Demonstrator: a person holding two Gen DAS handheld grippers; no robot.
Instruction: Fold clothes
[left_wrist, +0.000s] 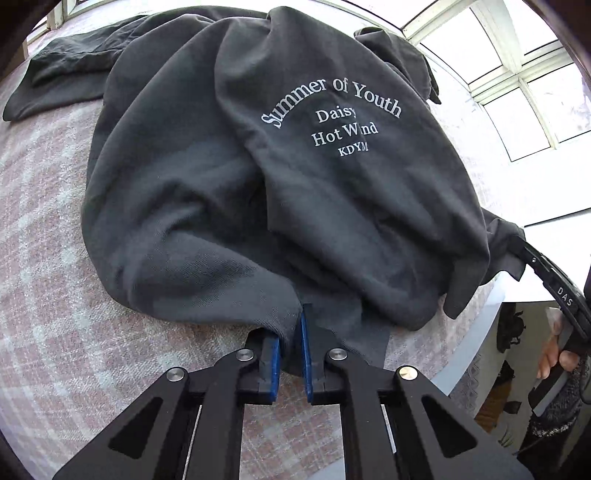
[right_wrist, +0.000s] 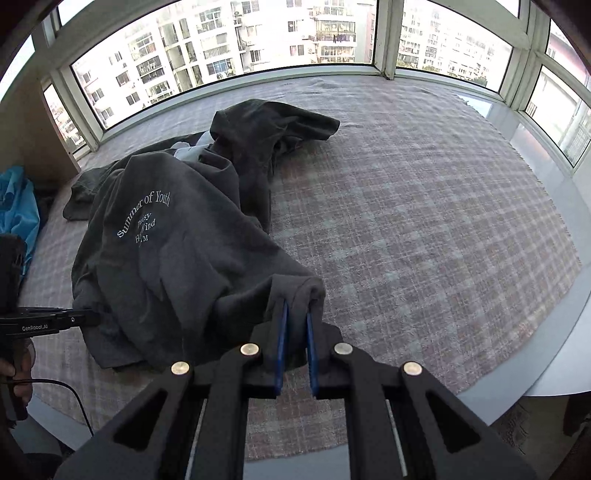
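Note:
A dark grey sweatshirt (left_wrist: 258, 192) with white lettering lies bunched on a pink plaid cloth (left_wrist: 44, 229). My left gripper (left_wrist: 291, 325) is shut on its near hem, with fabric pinched between the blue pads. In the right wrist view the same sweatshirt (right_wrist: 177, 258) spreads to the left, and my right gripper (right_wrist: 295, 314) is shut on another bunch of its hem. The right gripper (left_wrist: 524, 254) also shows at the right edge of the left wrist view, gripping the fabric. The left gripper (right_wrist: 88, 317) appears at the left edge of the right wrist view, against the garment.
The plaid cloth (right_wrist: 424, 221) covers a wide platform beneath bay windows (right_wrist: 258, 40). A blue fabric (right_wrist: 18, 206) lies at the far left. One sleeve (left_wrist: 66, 77) stretches away at the upper left. The platform's pale edge (right_wrist: 554, 350) curves at the right. A hand (left_wrist: 554, 354) holds the right tool.

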